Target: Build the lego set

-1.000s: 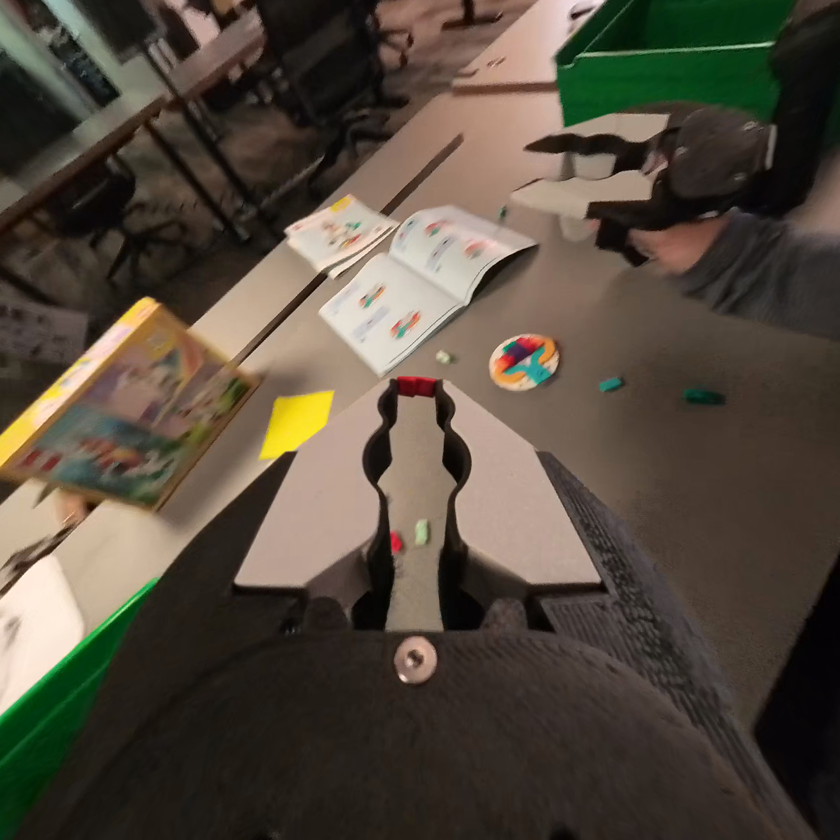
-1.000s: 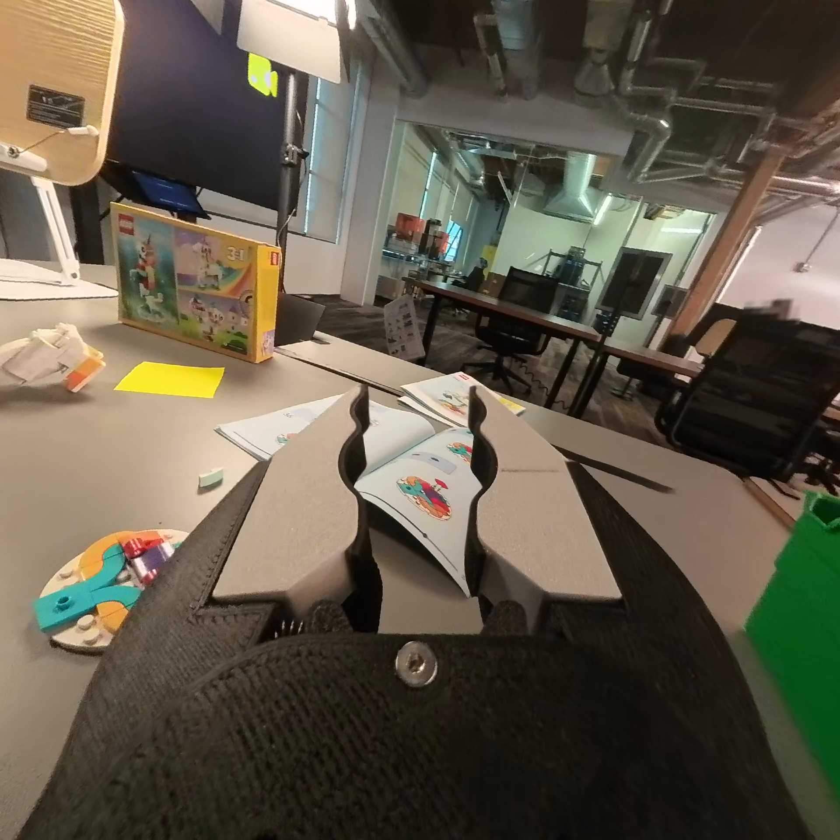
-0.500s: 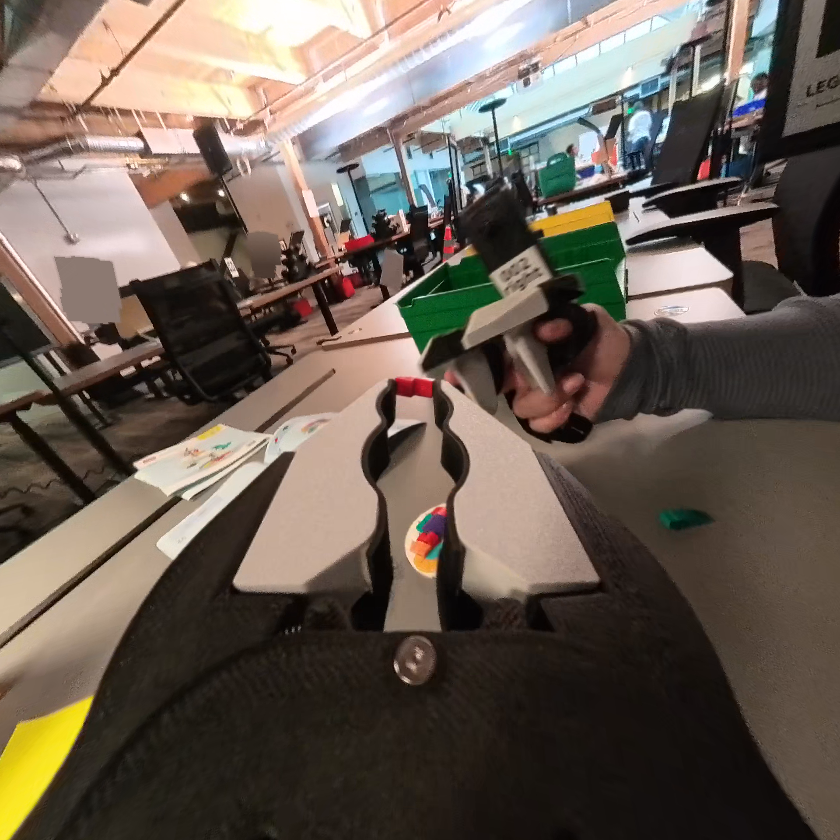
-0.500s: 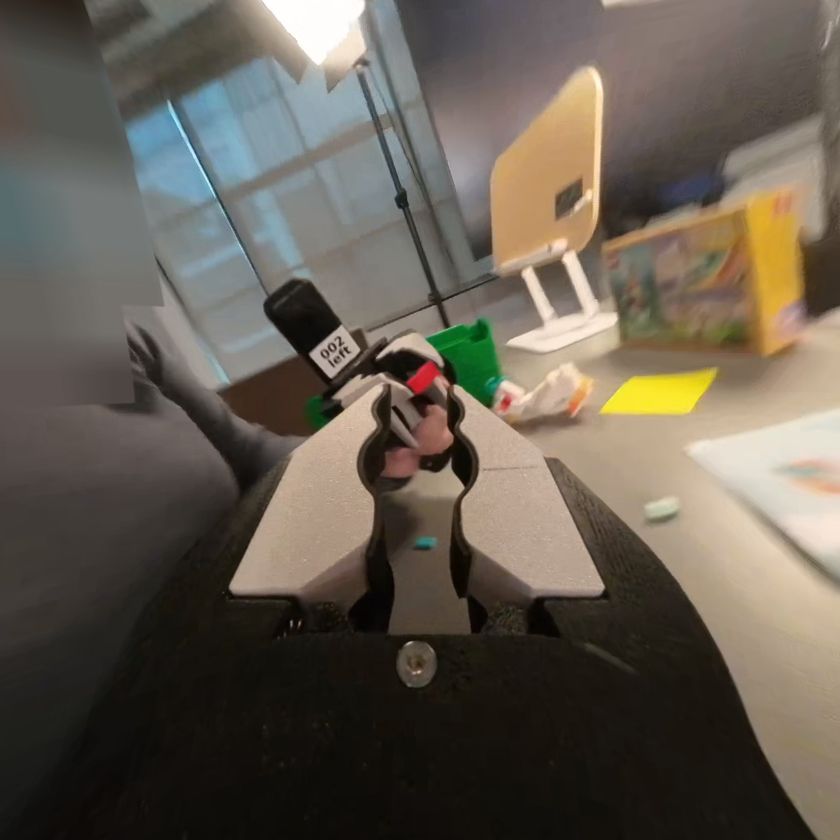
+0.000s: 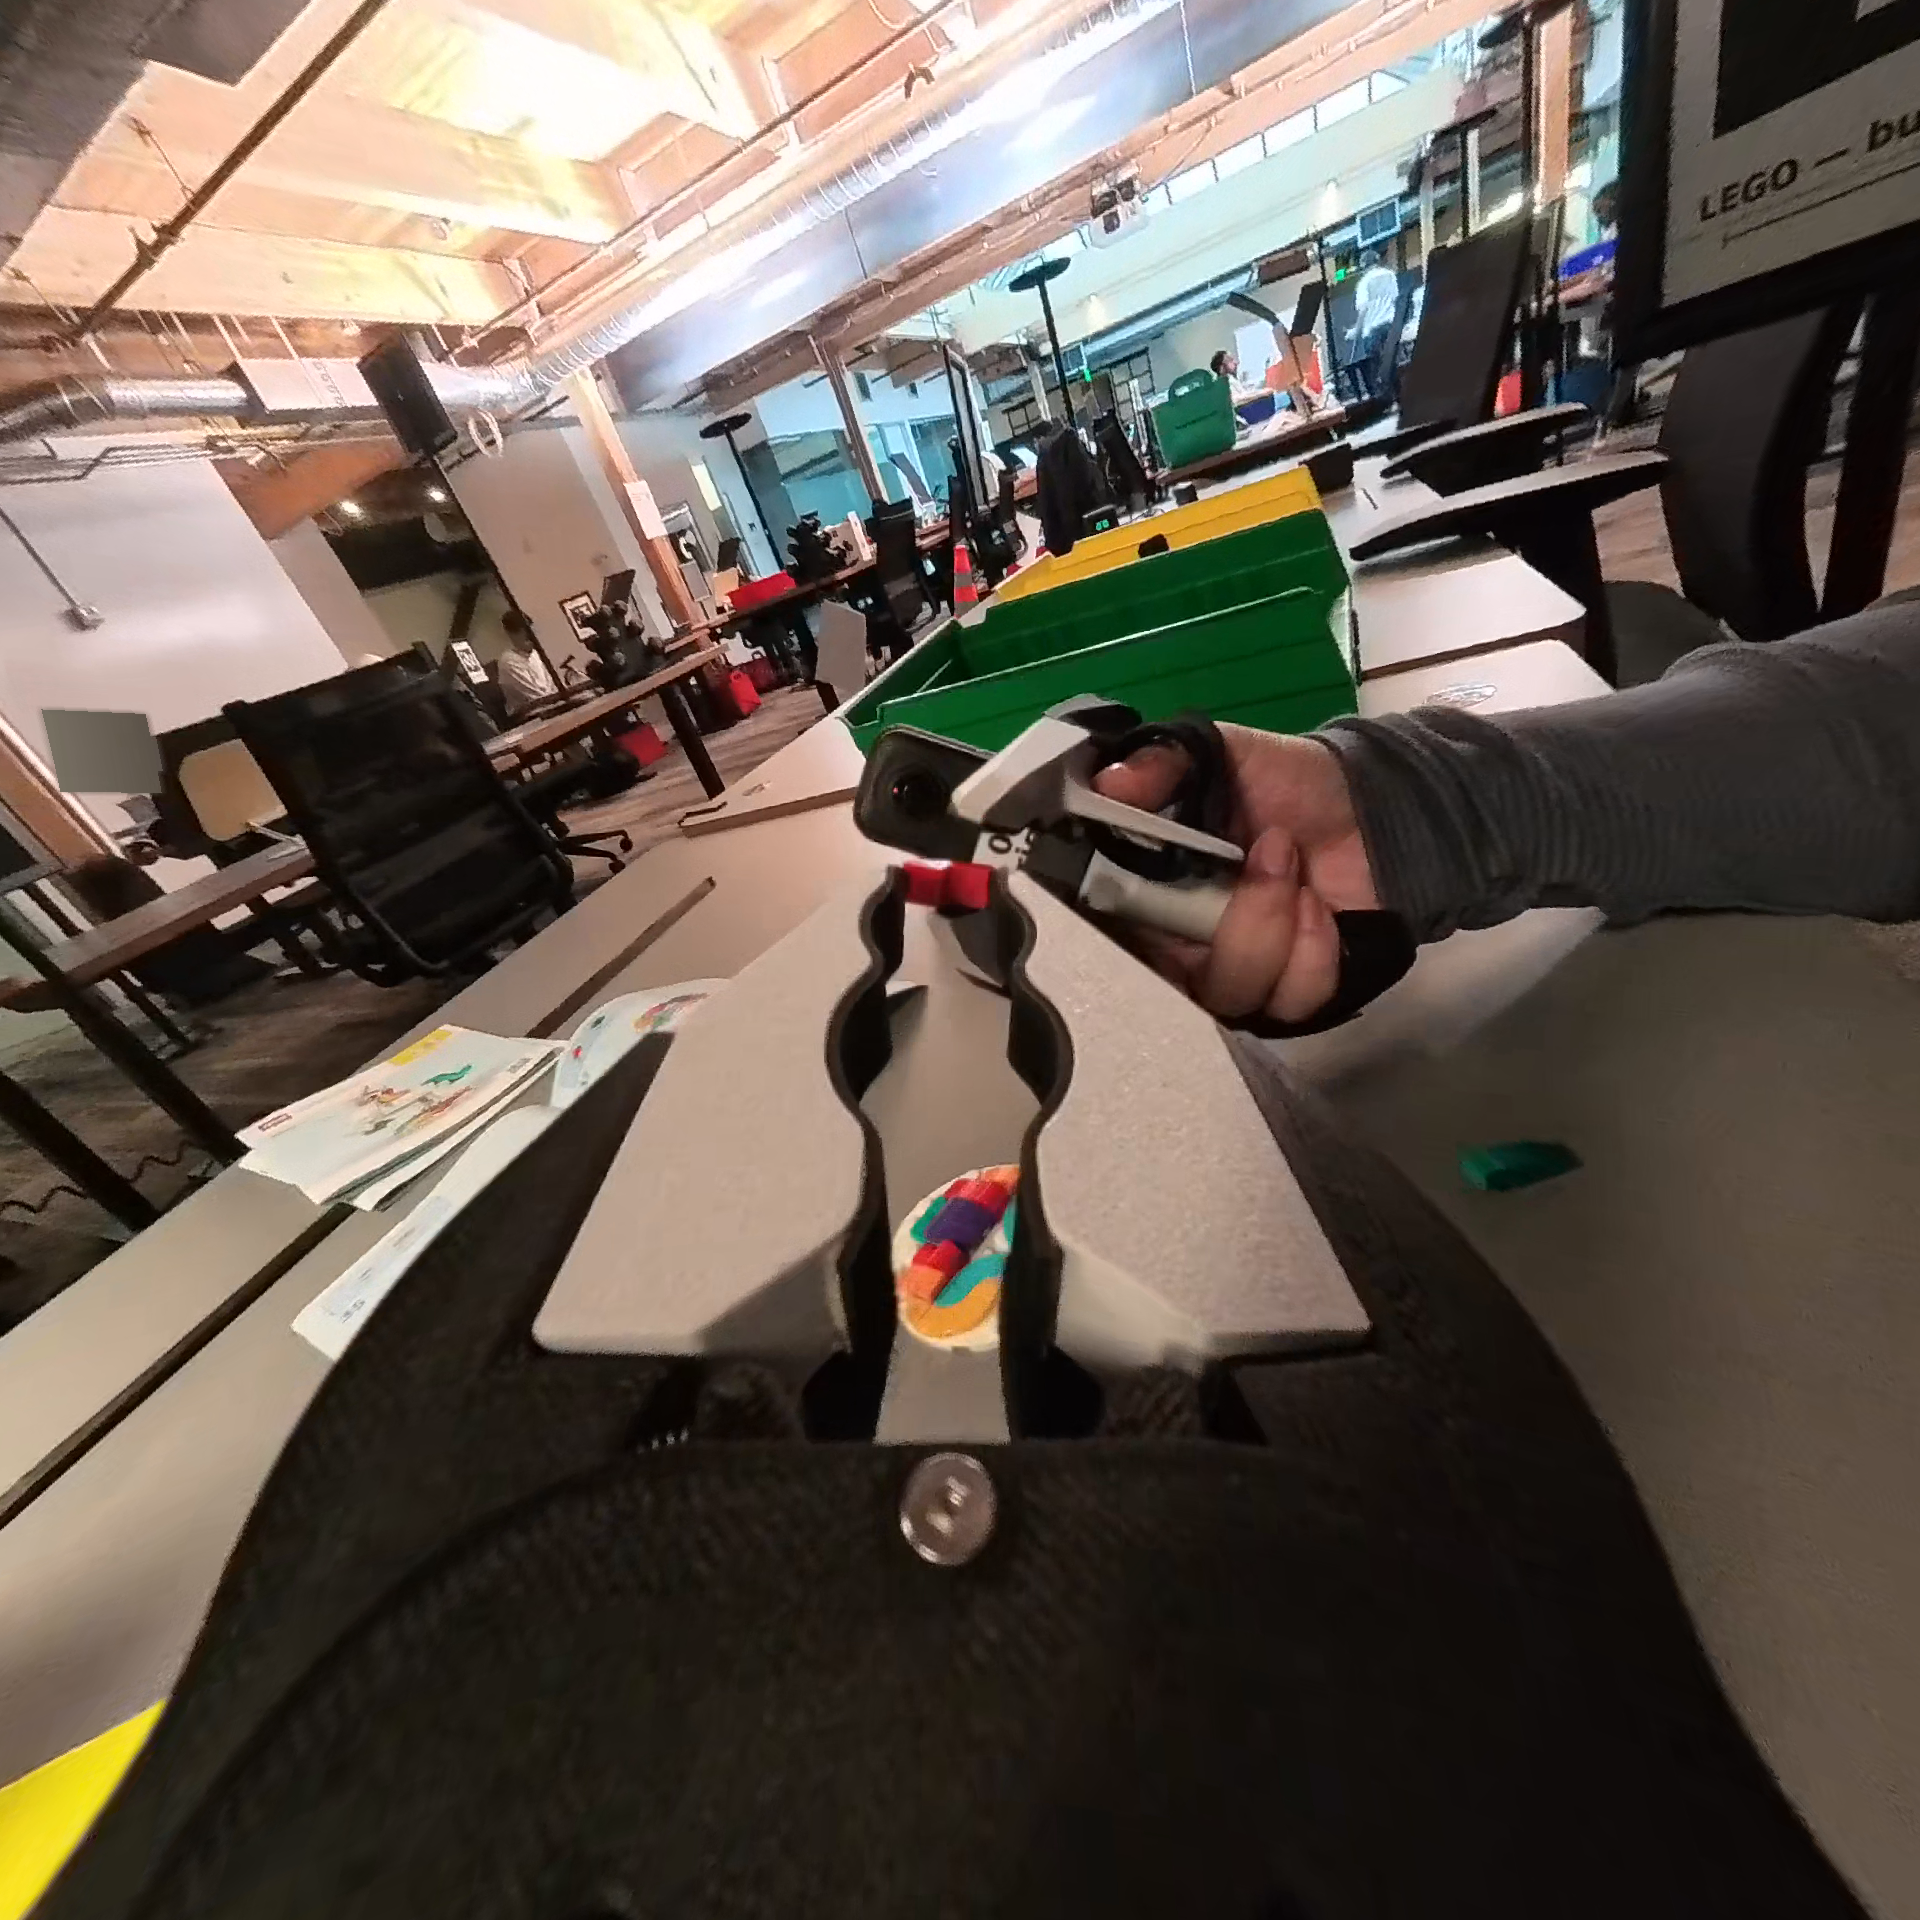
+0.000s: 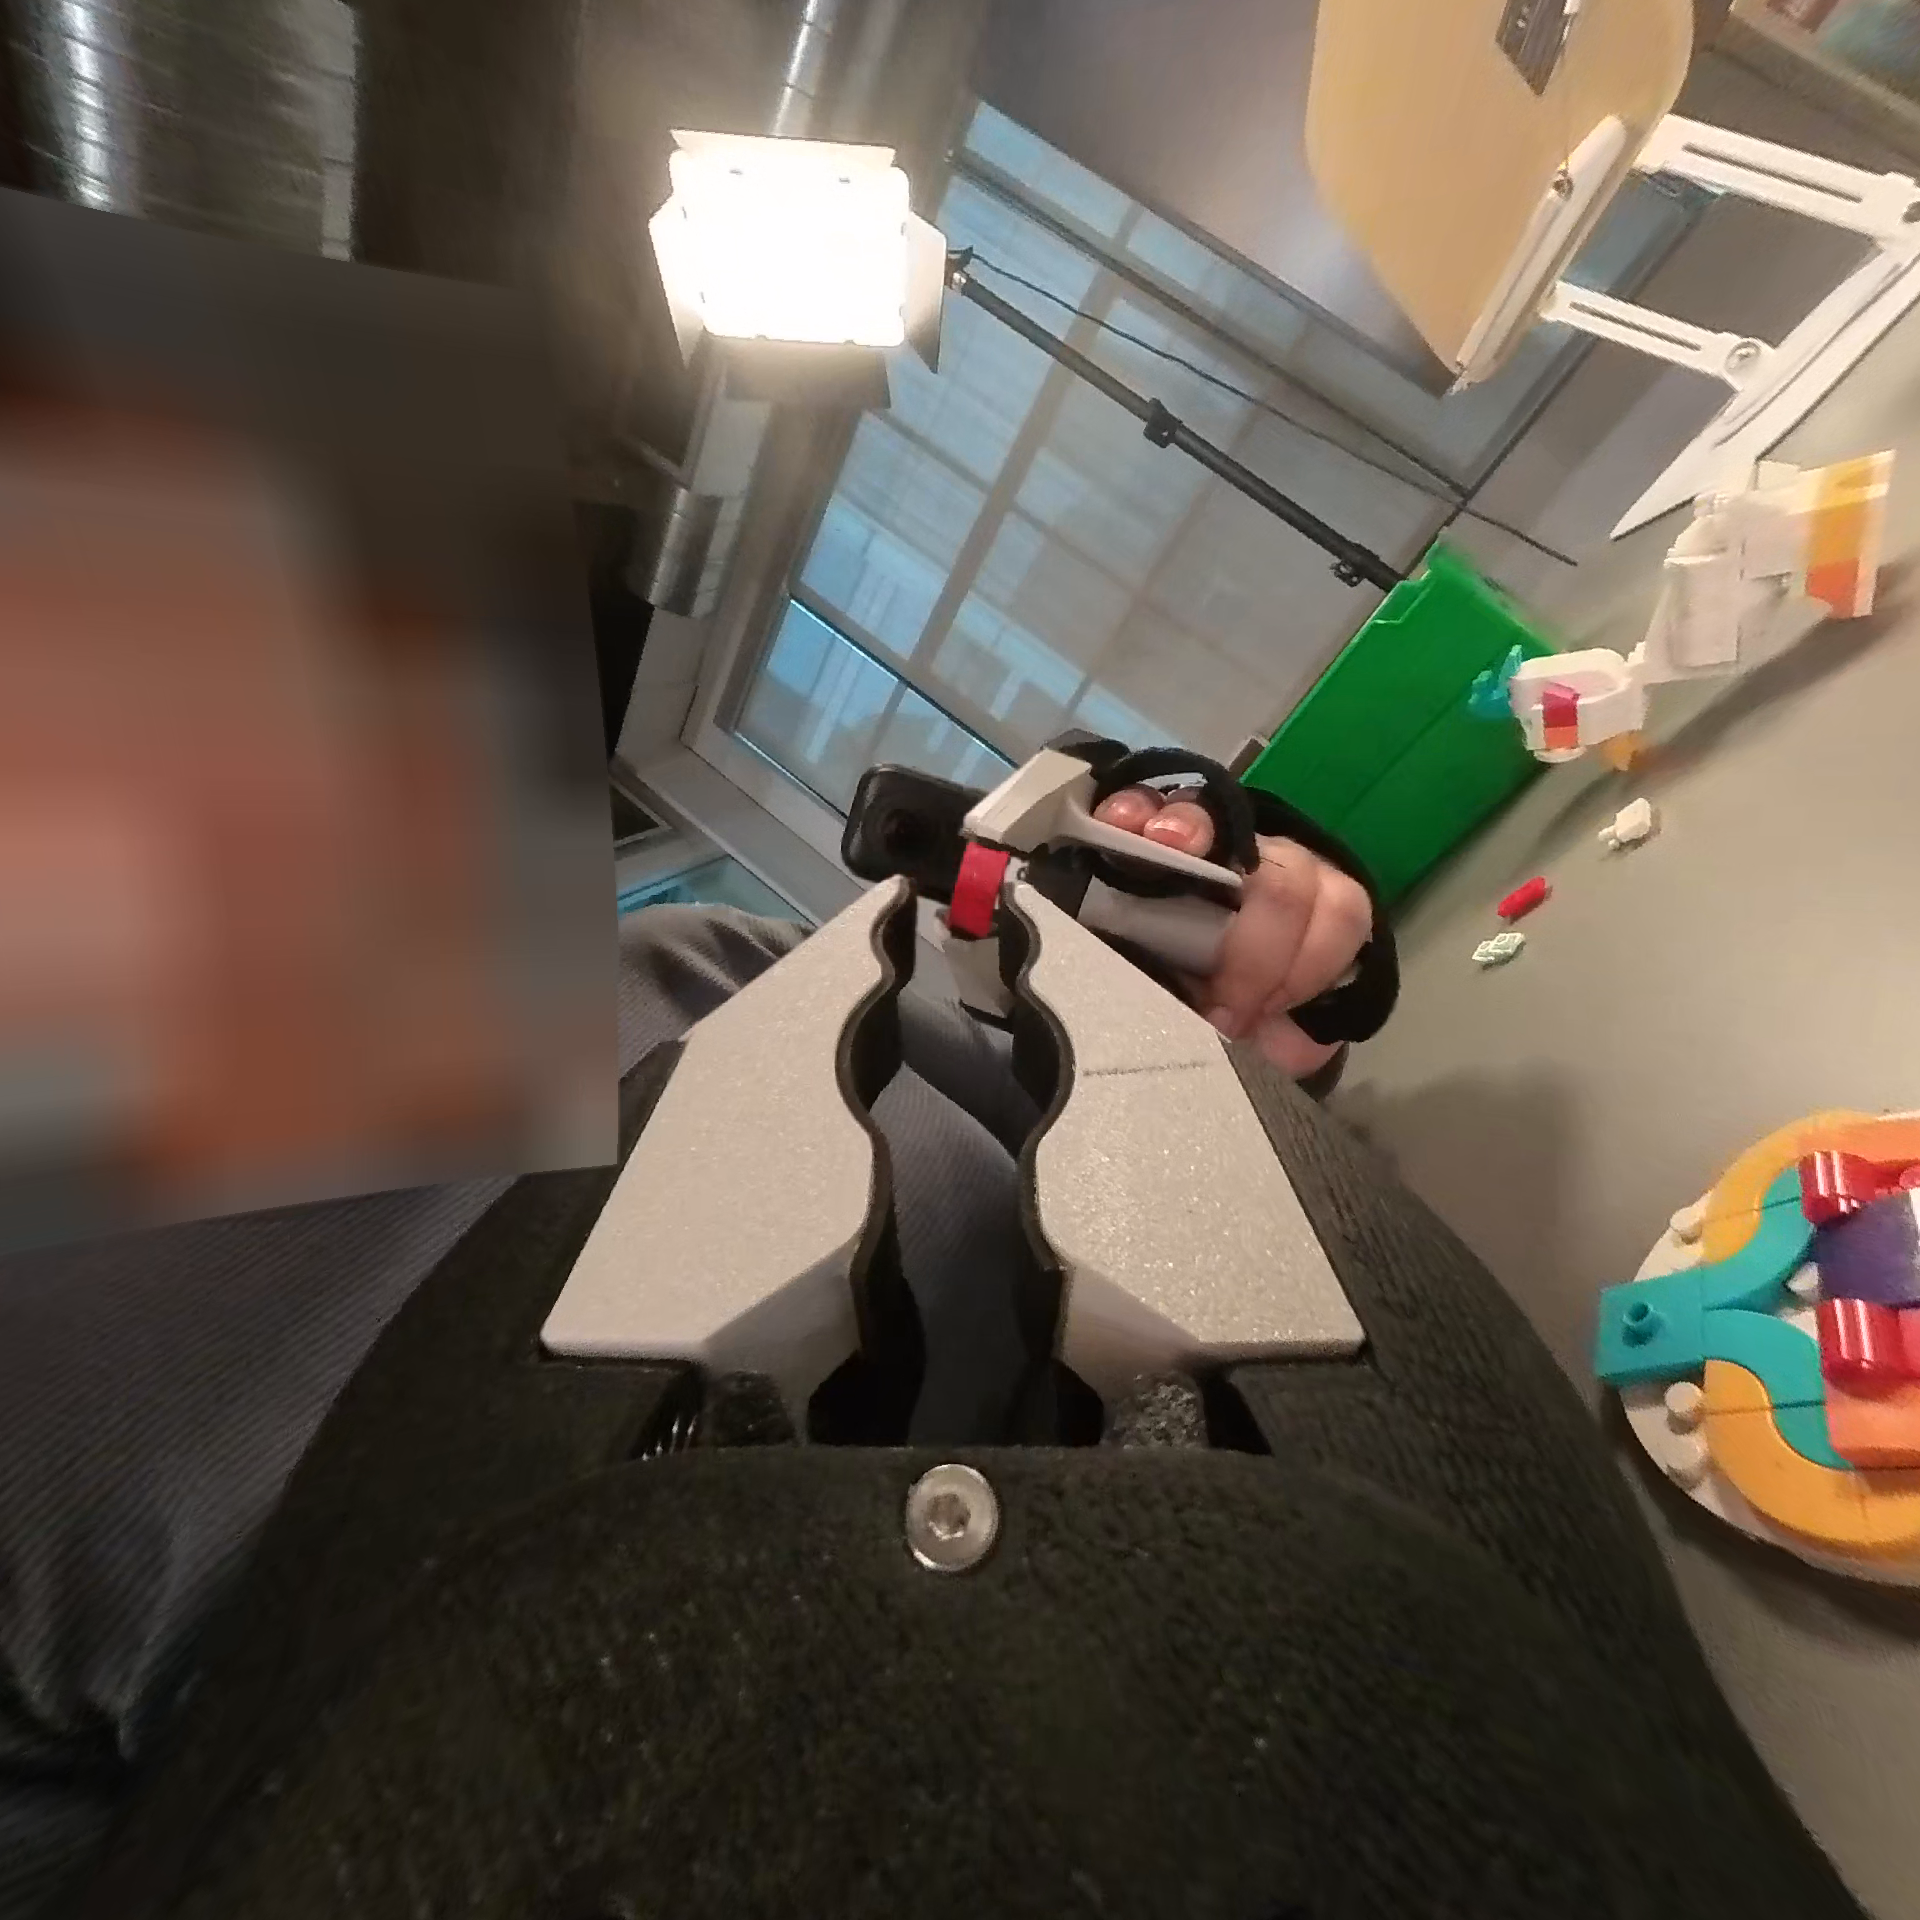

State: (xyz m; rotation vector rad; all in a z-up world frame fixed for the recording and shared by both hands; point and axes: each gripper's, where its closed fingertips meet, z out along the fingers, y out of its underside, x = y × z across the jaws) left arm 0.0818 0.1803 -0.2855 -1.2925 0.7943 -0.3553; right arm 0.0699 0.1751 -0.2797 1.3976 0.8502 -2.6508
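Grippers now face each other mid-frame, my left fingers (image 5: 943,883) clenched on the red brick (image 5: 943,885), right fingers (image 6: 954,896) released, ready for handover.

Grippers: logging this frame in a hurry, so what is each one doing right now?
Left gripper: shut on a small red brick, pinched at its fingertips.
Right gripper: open, nothing held; the red brick sits beyond its tips.

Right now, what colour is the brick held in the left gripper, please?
Red brick, clearest in the left wrist view.

Red brick (image 5: 943,885) pinched aloft
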